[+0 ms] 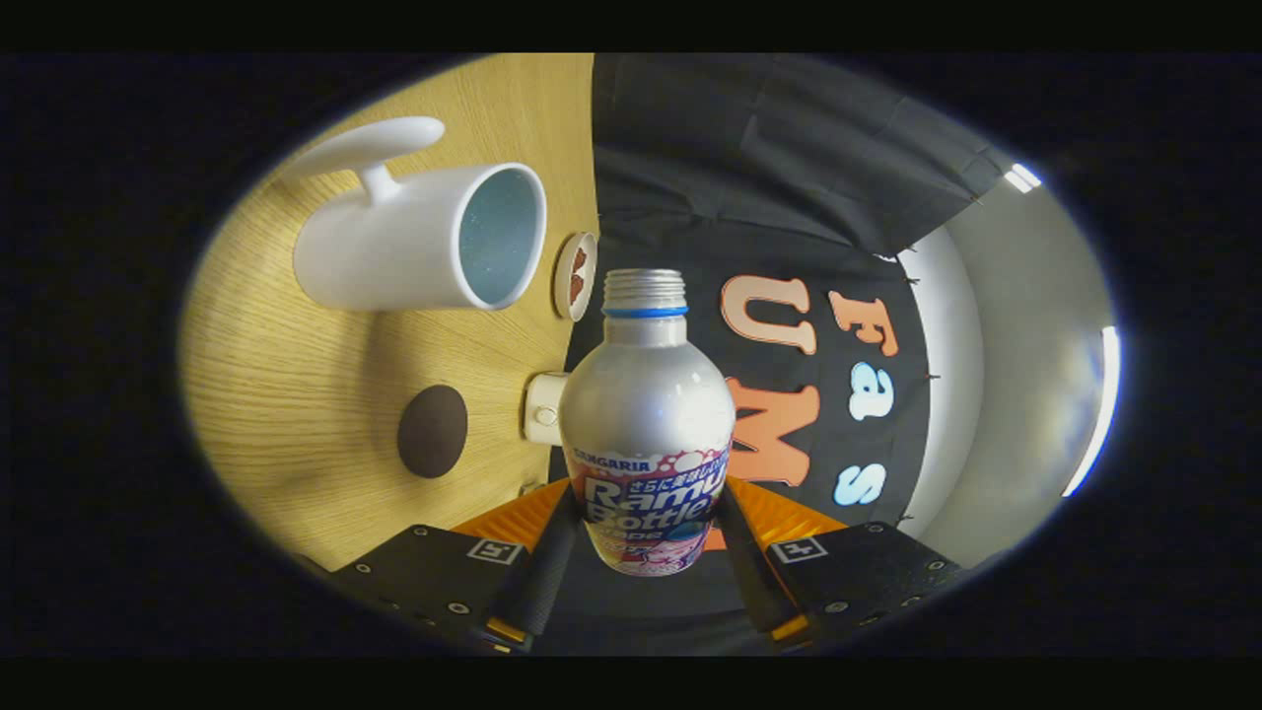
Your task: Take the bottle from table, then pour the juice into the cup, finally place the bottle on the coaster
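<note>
Silver metal bottle (646, 414) sits clamped between your gripper (646, 537) fingers at lower centre, cap off, long axis running straight ahead. The white cup (424, 242) lies upper left (mouth facing the neck) — swing there; the dark coaster (432, 431) waits below it.

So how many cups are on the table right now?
1. The white cup stands on the wooden table, beside the dark coaster, off to one side of the bottle the jaws clamp. The bottle could hide another.
</note>
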Motion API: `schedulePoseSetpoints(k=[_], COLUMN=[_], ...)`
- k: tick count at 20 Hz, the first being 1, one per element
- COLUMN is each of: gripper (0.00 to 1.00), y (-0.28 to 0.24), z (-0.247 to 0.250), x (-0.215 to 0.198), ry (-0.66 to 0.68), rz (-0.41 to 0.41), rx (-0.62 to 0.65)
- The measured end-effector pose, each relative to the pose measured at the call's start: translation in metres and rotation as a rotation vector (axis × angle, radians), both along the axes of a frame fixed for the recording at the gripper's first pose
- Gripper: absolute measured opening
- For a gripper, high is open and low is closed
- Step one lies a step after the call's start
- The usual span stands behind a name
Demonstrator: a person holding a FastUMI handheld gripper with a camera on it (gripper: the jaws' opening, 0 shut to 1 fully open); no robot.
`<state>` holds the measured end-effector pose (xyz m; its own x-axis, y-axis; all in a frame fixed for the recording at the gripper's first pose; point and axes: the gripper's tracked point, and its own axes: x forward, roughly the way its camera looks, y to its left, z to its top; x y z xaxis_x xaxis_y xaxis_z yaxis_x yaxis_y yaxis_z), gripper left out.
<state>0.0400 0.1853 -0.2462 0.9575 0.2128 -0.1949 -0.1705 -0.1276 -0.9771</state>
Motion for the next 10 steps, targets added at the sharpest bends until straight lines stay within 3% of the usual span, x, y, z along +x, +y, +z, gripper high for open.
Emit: schedulePoseSetpoints(k=[10], gripper=[0.76], y=[0.0061], z=[0.0000], x=[-0.0038], ry=[-0.020], rz=[0.050], rx=[-0.065])
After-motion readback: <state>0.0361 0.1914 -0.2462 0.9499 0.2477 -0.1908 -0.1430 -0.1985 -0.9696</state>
